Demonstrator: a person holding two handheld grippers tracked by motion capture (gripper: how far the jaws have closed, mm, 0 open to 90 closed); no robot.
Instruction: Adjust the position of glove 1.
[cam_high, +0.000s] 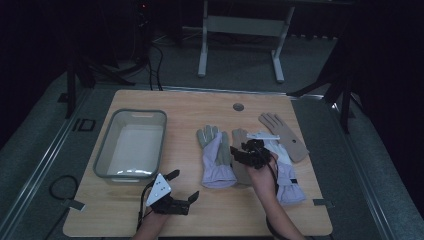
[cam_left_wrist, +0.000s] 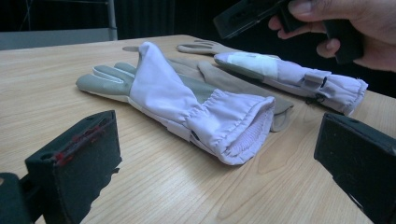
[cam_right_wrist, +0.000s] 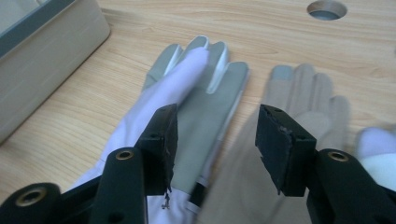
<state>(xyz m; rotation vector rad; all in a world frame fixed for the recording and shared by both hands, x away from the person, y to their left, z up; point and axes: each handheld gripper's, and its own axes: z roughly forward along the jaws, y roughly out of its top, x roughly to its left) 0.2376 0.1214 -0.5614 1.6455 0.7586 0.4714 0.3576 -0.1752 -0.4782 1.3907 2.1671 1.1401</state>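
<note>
Two pairs of gloves lie on the wooden table (cam_high: 150, 210). A lavender and grey glove (cam_high: 215, 159) (cam_left_wrist: 187, 102) (cam_right_wrist: 205, 93) lies palm up beside a tan glove (cam_high: 240, 140) (cam_left_wrist: 233, 81) (cam_right_wrist: 303, 102). A second lavender glove (cam_high: 286, 175) (cam_left_wrist: 289, 74) and a second tan glove (cam_high: 285, 134) lie to the right. My right gripper (cam_high: 241, 152) (cam_right_wrist: 219, 140) hovers open just above the seam between the lavender glove and the tan one. My left gripper (cam_high: 183, 185) (cam_left_wrist: 217, 163) stands open near the front edge, pointing at the lavender glove's cuff, nothing between its jaws.
A clear plastic bin (cam_high: 107, 150) (cam_right_wrist: 46, 51) stands empty at the table's left. A round cable hole (cam_high: 238, 107) (cam_right_wrist: 327, 9) sits near the far edge. A metal table frame (cam_high: 240, 30) stands on the floor beyond.
</note>
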